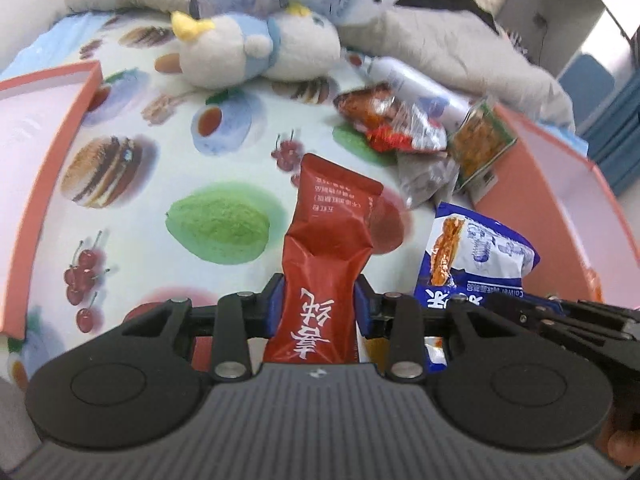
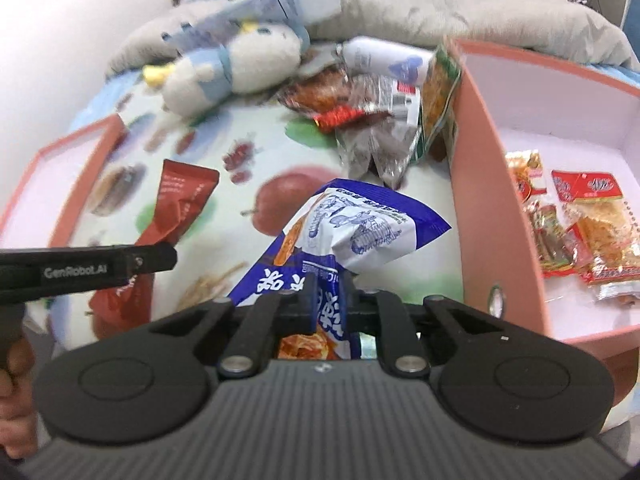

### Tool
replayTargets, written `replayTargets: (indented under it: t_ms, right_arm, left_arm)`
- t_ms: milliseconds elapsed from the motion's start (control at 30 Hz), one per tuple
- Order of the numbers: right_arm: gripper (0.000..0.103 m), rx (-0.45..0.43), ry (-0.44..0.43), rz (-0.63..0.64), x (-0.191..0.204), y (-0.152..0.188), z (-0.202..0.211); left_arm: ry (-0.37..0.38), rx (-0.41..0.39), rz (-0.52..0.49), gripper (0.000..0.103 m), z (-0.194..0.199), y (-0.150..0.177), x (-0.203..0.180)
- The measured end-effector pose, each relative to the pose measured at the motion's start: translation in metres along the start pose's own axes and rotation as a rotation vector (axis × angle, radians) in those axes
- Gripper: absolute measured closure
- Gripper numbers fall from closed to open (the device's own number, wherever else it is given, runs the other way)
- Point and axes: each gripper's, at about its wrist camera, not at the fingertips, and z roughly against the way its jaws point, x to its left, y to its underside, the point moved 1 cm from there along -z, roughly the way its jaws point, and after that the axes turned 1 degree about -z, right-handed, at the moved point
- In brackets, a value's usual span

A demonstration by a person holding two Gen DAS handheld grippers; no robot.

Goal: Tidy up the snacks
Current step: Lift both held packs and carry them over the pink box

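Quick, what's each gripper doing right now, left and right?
Left gripper: jaws closed on the red snack packet, held off the cloth.
Right gripper: jaws closed on the blue-and-white snack bag.

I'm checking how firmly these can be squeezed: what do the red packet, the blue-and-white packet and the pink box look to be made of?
Red packet: thin matte plastic film, probably; it creases sharply where the left gripper pinches it. Blue-and-white packet: glossier printed film, crumpled in the right gripper. Pink box: apparently stiff matte cardboard, with flat straight walls and a white lining.
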Motion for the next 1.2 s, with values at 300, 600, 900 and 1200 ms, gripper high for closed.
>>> replayTargets:
  t_ms: [300, 600, 900, 1200]
  right_arm:
    - [0.089, -0.134, -0.021, 0.004, -0.001, -0.023, 0.057]
    - [0.089, -0.275, 0.004, -0.009, -0.017, -0.062, 0.105]
    - [0.089, -0.361, 0.073, -0.046, -0.054, -0.087, 0.139]
    - [0.091, -0.426, 0.168, -0.084, -0.101, -0.087, 0.155]
  left_arm:
    - [0.030, -0.088, -0.018, 0.062, 0.046, -0.026, -0.028]
    - [0.109, -0.177, -0.072, 0.062, 0.086, -0.074, -0.078]
    - [0.210, -0.247, -0.181, 0.062, 0.100, -0.113, -0.153]
    - [0.240, -0.244, -0.267, 0.062, 0.086, -0.123, -0.210]
